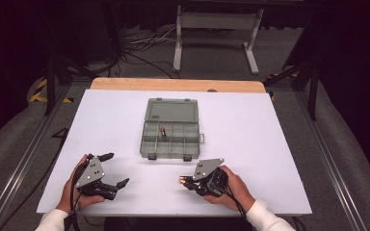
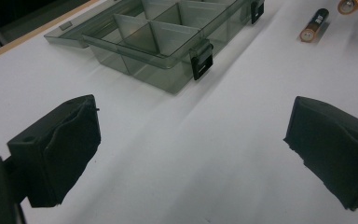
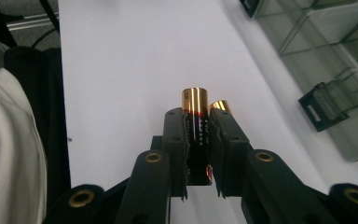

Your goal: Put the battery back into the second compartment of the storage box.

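Observation:
My right gripper (image 1: 187,182), near the table's front edge at the right, is shut on a black battery with a copper end (image 3: 195,122), which points forward out of the jaws. A second battery (image 3: 221,106) lies on the white table just past the jaws; in the left gripper view this battery (image 2: 314,24) lies beside the held one (image 2: 349,5). My left gripper (image 1: 116,169) rests at the front left, open, with only bare table between its jaws (image 2: 191,154). Another battery (image 1: 163,131) lies in a middle compartment of the clear grey organiser box (image 1: 147,140).
The box stands at the table's middle with its lid (image 1: 171,110) laid back flat and black latches (image 2: 201,59) facing me. The box's corner (image 3: 335,46) is right of the held battery. Beyond the table's wooden far edge (image 1: 173,85) are cables and a stand's legs.

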Action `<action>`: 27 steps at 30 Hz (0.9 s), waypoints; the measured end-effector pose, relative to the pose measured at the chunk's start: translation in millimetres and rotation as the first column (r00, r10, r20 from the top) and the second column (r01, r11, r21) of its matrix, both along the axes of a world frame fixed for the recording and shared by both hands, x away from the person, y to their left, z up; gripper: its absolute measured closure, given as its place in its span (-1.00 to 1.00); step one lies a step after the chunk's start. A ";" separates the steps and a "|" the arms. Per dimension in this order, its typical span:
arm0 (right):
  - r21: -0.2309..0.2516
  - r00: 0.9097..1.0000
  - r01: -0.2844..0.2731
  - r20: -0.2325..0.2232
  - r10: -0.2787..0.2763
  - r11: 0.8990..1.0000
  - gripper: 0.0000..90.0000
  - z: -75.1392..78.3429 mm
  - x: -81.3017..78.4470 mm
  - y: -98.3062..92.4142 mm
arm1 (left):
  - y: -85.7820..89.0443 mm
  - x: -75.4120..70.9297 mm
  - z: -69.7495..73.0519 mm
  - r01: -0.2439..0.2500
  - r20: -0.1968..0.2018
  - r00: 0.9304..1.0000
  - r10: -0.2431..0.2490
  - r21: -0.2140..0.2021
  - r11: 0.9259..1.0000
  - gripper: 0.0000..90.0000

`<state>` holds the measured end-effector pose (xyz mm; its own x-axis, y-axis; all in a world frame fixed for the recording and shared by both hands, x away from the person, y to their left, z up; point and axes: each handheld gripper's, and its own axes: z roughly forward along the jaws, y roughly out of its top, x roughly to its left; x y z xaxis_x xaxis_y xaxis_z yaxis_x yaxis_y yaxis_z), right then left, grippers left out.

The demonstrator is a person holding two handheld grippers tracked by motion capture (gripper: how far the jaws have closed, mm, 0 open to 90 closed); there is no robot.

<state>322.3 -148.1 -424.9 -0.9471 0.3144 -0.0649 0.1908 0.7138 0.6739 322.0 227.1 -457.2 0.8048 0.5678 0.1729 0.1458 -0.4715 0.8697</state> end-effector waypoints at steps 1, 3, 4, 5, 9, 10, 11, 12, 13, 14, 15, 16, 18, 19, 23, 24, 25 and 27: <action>0.005 1.000 0.006 0.003 -0.006 1.000 0.73 1.1 0.9 -0.5 | -0.1 -0.2 -0.1 0.001 -0.002 1.000 -0.001 -0.002 1.000 -0.93; 0.018 1.000 0.017 0.016 -0.017 1.000 0.73 5.0 3.8 -1.4 | -0.2 -0.3 -0.1 0.001 -0.003 1.000 -0.001 -0.003 1.000 -0.93; 0.021 1.000 0.020 0.018 -0.020 1.000 0.73 6.0 4.7 -1.6 | -0.2 -0.4 -0.1 0.001 -0.003 1.000 -0.001 -0.003 1.000 -0.93; 0.025 0.999 0.023 0.022 -0.023 0.999 0.73 7.4 6.0 -1.8 | -0.2 -0.4 -0.1 0.001 -0.003 1.000 -0.001 -0.003 1.000 -0.93; 0.049 0.998 0.045 0.043 -0.047 0.998 0.73 13.7 12.2 -2.9 | -0.1 -0.5 -0.1 0.001 -0.004 1.000 -0.001 -0.002 1.000 -0.93; 0.053 0.997 0.051 0.049 -0.054 0.997 0.73 15.6 13.8 -2.9 | -0.2 -0.5 -0.1 0.003 -0.003 1.000 -0.003 -0.001 1.000 -0.93; 0.058 0.997 0.053 0.052 -0.056 0.997 0.73 17.6 15.4 -2.9 | -0.3 -0.6 -0.1 0.004 -0.003 1.000 -0.004 -0.001 1.000 -0.93; 0.062 0.997 0.056 0.052 -0.059 0.997 0.73 19.2 17.3 -2.6 | -0.3 -0.6 0.0 0.004 -0.004 1.000 -0.004 -0.001 1.000 -0.93; 0.067 0.996 0.061 0.059 -0.065 0.996 0.73 20.5 19.3 -2.4 | -0.4 -0.8 -0.1 0.001 -0.004 1.000 -0.001 -0.005 1.000 -0.93; 0.072 0.996 0.068 0.060 -0.072 0.995 0.73 21.9 21.5 -2.1 | -0.3 -0.6 0.0 0.002 -0.004 1.000 -0.002 -0.003 1.000 -0.93; 0.077 0.995 0.072 0.060 -0.076 0.994 0.73 23.2 23.5 -1.6 | 0.1 -0.1 0.0 0.002 -0.004 1.000 -0.002 -0.003 1.000 -0.93; 0.080 0.995 0.074 0.064 -0.079 0.994 0.73 24.8 25.3 -0.7 | 0.2 -0.1 0.0 0.002 -0.005 1.000 -0.002 -0.004 1.000 -0.93; 0.086 0.994 0.078 0.070 -0.084 0.993 0.73 27.1 27.3 0.6 | 0.3 -0.1 0.0 0.002 -0.004 1.000 -0.002 -0.001 1.000 -0.93; 0.097 0.993 0.080 0.080 -0.087 0.992 0.73 31.5 31.2 3.3 | 0.2 -0.1 -0.1 0.004 -0.006 1.000 -0.004 -0.003 1.000 -0.93; 0.117 0.991 0.085 0.095 -0.097 0.989 0.73 38.9 39.4 10.2 | 0.5 -0.7 0.3 0.002 -0.001 1.000 -0.002 -0.005 1.000 -0.93; 0.117 0.991 0.085 0.095 -0.097 0.989 0.73 38.9 39.4 10.2 | 0.5 -0.7 0.3 0.002 -0.001 1.000 -0.002 -0.005 1.000 -0.93; 0.117 0.989 0.090 0.104 -0.103 0.989 0.73 41.9 44.6 15.6 | 0.9 -0.8 0.3 0.000 -0.003 1.000 0.000 -0.009 1.000 -0.93; 0.118 0.988 0.092 0.110 -0.105 0.989 0.73 42.9 46.8 17.2 | 0.9 -0.8 0.2 0.001 -0.003 1.000 -0.001 -0.009 1.000 -0.93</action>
<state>369.2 -130.9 -382.0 -0.8992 0.4176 -0.1307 0.1733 0.6141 0.7700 321.3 228.1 -457.0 0.8060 0.5683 0.1655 0.1480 -0.4642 0.8733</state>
